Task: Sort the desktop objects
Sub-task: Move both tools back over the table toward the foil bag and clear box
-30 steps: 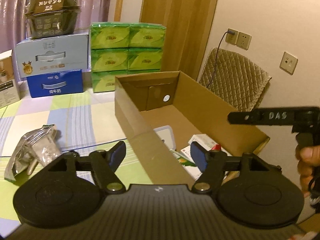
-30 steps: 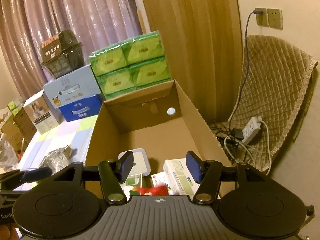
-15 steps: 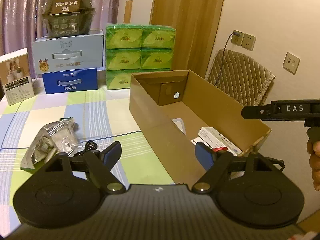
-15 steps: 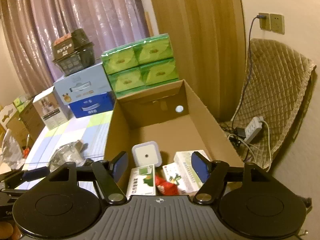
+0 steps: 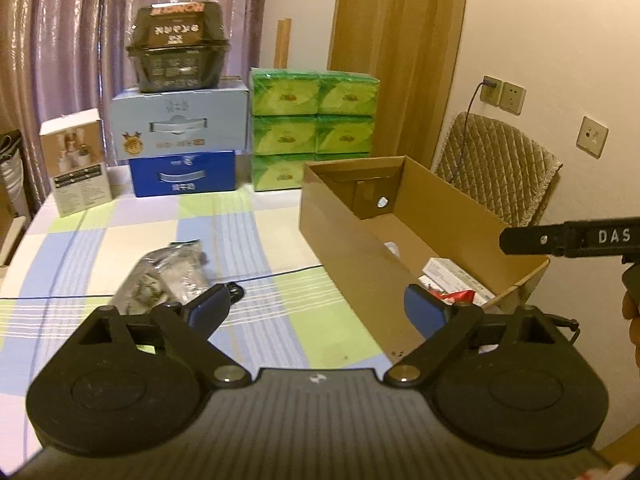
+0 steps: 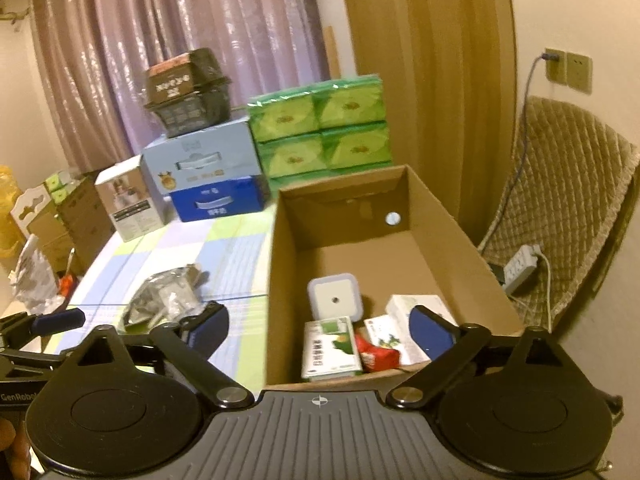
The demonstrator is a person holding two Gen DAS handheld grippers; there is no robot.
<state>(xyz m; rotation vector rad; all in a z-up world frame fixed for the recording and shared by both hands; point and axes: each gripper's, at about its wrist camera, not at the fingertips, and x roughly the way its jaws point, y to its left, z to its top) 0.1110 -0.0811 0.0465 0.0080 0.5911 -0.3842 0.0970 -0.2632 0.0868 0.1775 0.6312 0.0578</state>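
The left gripper (image 5: pixel 316 310) has its blue pads (image 5: pixel 208 312) spread wide with nothing between them, and the right gripper (image 6: pixel 318 330) is spread just as wide and just as empty. Both hang above the near end of the cardboard box (image 6: pixel 276 280), which serves as the landmark here: the left one looks along the box's left wall, the right one looks down into its open top. That spread, empty stance suits a hand between items, judged from the frames, ready to close on whatever comes next.

Inside the box, at its near end, lie a white square device (image 6: pixel 335 298), a green-and-white carton (image 6: pixel 330 350), a red packet (image 6: pixel 378 354) and a white carton (image 6: pixel 420 308), close together or touching; its far end is bare cardboard. They look like sorted pieces, gathered near because that end is closest to reach.

To the left of the box, on the checked tablecloth (image 5: pixel 248 232), sits a crinkled silver bag (image 5: pixel 168 276) with a black cord (image 5: pixel 234 290) just beside it, both apart from the box wall. These seem the remaining things to sort, and the left gripper is nearer them. The bag looks soft and slippery, so a pinch on a fold may hold better.

Beyond the box's far end stand stacked green tissue packs (image 5: pixel 316 120).
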